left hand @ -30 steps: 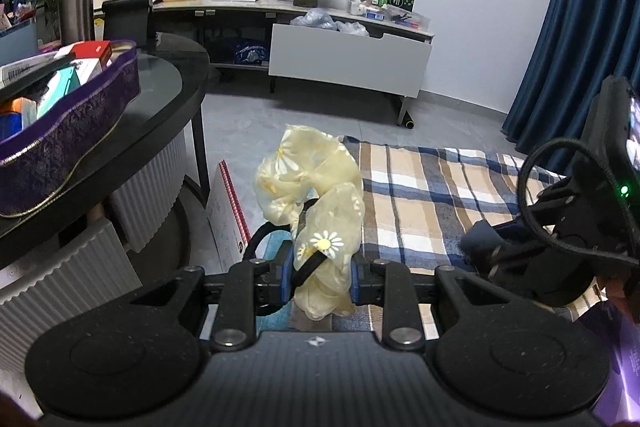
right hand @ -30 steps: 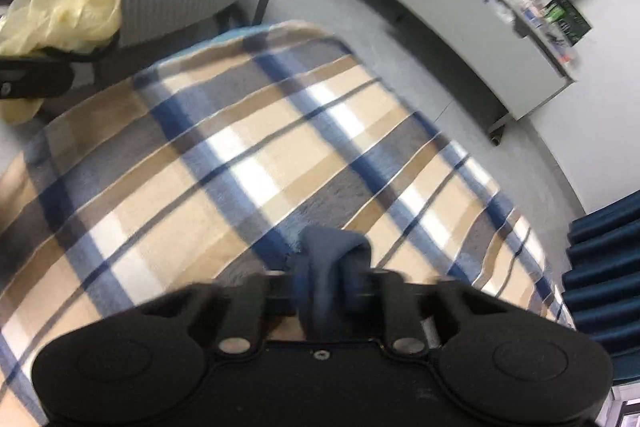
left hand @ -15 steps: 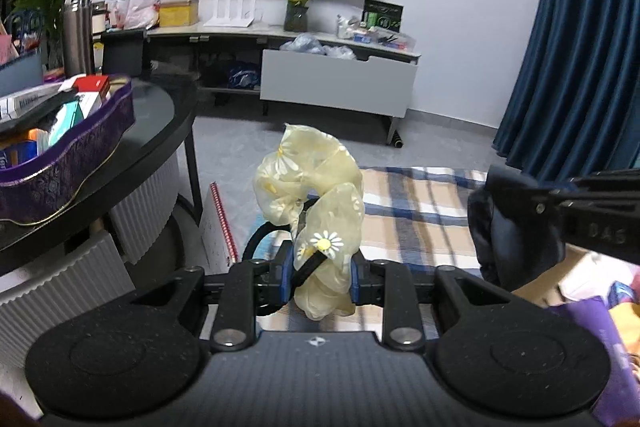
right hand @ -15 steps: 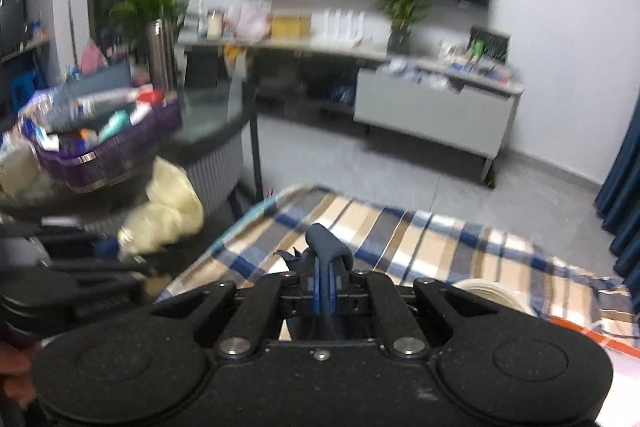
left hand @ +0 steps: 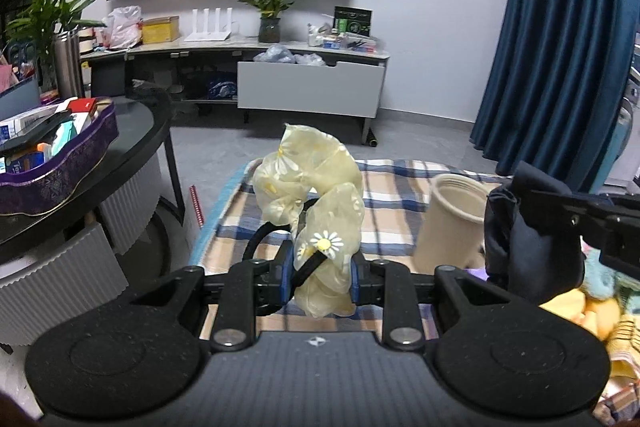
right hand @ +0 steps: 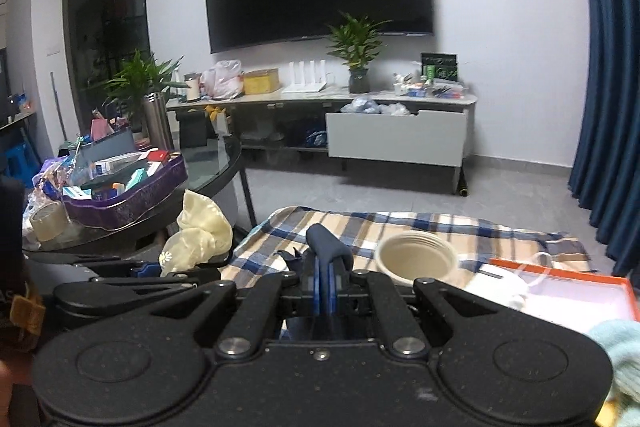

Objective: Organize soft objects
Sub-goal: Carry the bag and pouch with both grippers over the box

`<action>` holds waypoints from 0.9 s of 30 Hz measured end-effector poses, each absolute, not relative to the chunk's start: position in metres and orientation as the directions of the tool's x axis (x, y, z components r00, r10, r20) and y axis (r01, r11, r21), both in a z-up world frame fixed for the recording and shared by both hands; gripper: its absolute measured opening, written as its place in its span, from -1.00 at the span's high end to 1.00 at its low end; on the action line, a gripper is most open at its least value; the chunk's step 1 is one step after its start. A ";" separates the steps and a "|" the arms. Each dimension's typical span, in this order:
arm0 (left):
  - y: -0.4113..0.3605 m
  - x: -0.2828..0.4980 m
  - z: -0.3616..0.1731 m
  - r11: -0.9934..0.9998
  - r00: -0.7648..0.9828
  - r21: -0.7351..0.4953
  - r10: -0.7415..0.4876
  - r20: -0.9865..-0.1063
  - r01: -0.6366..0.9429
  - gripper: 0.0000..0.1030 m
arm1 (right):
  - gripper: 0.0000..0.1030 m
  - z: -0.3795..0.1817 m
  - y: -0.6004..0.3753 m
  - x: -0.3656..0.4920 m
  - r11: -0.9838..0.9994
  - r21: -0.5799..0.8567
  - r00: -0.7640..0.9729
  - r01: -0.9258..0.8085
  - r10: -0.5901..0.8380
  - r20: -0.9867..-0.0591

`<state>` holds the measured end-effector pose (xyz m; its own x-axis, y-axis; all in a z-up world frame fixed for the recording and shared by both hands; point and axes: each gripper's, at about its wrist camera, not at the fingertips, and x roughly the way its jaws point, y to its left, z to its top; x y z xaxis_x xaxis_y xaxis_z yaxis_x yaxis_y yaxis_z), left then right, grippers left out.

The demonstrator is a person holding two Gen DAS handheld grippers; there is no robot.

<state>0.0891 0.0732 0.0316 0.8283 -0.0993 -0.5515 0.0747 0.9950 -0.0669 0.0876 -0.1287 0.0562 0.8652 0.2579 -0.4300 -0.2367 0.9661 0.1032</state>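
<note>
Yellow scrunchie (left hand: 316, 211) one claw (left hand: 320, 273), navy cloth (right hand: 328, 247) other (right hand: 326, 285).

Our left gripper (left hand: 322, 273) has a matte black, speckled body with two round raised discs, two silver screw heads on its linkage arms, a small white cross-shaped mark at the centre, and blue pads on its fingers (left hand: 285, 277), with a black cable looping beside them. Our right gripper (right hand: 327, 281) is built the same way: black textured shell, two circular discs, silver screws on angled black links, and blue pads on its fingers (right hand: 317, 281).
</note>
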 end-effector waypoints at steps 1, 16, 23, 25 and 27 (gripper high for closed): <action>0.070 0.087 0.032 0.995 0.829 -0.066 -0.102 -0.550 0.079 0.46 | 0.90 0.057 -0.131 0.082 0.968 0.099 0.869 -0.232 0.252 -0.425; 0.034 0.061 0.039 0.988 0.832 -0.073 -0.157 -0.532 0.140 0.46 | 0.90 0.066 -0.172 0.036 0.978 0.128 0.905 -0.166 0.203 -0.375; 0.014 0.058 0.041 0.981 0.829 -0.063 -0.188 -0.527 0.182 0.46 | 0.90 0.067 -0.201 0.025 0.985 0.137 0.917 -0.103 0.148 -0.370; 0.005 0.058 0.040 0.977 0.825 -0.064 -0.205 -0.527 0.201 0.46 | 0.90 0.067 -0.213 0.022 0.987 0.141 0.921 -0.080 0.127 -0.368; -0.003 0.059 0.040 0.973 0.821 -0.061 -0.220 -0.527 0.222 0.46 | 0.90 0.065 -0.224 0.019 0.988 0.142 0.923 -0.057 0.107 -0.370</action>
